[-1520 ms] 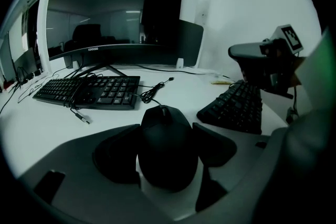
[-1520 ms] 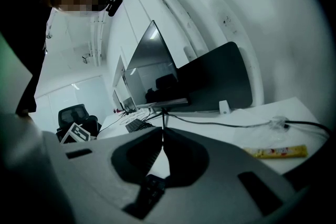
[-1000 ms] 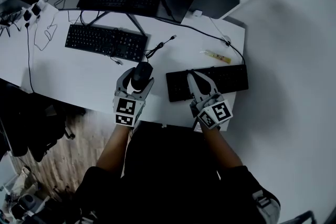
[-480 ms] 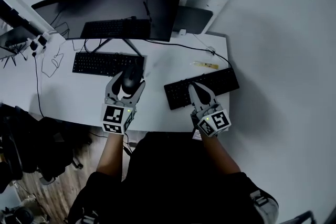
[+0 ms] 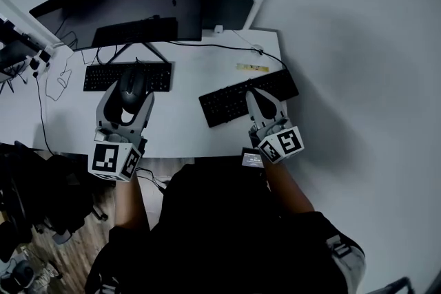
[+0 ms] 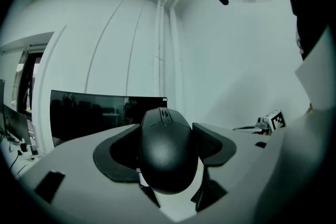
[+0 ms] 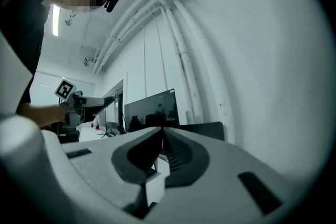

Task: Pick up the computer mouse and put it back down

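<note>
Left tool (image 5: pixel 129 96) up & swung left vs 1 s ago, jaws clamped on mouse (image 5: pixel 131 85), looks lifted off desk (image 5: pixel 176 134). Right tool (image 5: pixel 255 101) pinched closed, empty, over keyboard (image 5: pixel 224 104). Pick-up done; set-down next.

A white desk (image 5: pixel 182 124) is being used to carry two black keyboards: one (image 5: pixel 157 76) at the left, one (image 5: pixel 234 98) angled at the right. A curved monitor (image 5: pixel 124 7) is being supported at the back, and a black cable (image 5: pixel 207 46) and a small yellowish strip (image 5: pixel 253 68) are being borne nearby.
</note>
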The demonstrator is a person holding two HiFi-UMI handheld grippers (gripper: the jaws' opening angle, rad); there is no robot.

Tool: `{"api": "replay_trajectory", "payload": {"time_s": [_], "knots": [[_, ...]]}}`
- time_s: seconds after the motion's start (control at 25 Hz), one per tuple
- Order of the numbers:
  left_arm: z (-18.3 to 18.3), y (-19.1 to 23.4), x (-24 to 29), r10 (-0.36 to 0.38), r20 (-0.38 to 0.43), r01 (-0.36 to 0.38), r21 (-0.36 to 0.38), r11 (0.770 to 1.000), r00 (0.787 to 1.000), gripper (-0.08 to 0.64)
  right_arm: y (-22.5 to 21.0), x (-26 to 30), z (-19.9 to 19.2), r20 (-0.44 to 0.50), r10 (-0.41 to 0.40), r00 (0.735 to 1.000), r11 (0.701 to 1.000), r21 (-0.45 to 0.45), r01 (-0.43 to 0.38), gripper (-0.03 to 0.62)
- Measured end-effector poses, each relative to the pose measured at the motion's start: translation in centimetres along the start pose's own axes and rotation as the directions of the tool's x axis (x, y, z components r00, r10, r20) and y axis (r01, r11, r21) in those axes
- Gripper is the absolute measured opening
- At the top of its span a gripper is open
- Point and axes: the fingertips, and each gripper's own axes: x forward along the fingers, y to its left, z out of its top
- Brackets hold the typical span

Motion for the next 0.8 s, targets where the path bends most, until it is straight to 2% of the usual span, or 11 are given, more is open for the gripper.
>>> {"api": "replay_trajectory", "payload": {"time_s": [0.24,0.8], "knots": [[1.6,-2.3,-2.4,0.044,0.002,-0.044,-0.004,0.999,0.999,0.302,-0.4,-2.6,1.0,0.009,0.028,1.000,0.999,-0.023,-0.028,0.011],[-2.0,-10.8,-8.2,0.107,-0.062,-0.111,-0.066,0.992,0.992,0.302,-0.9,-12.6,-0.1,0.008,0.086,0.996,0.996,0.010,-0.086,0.011]]}}
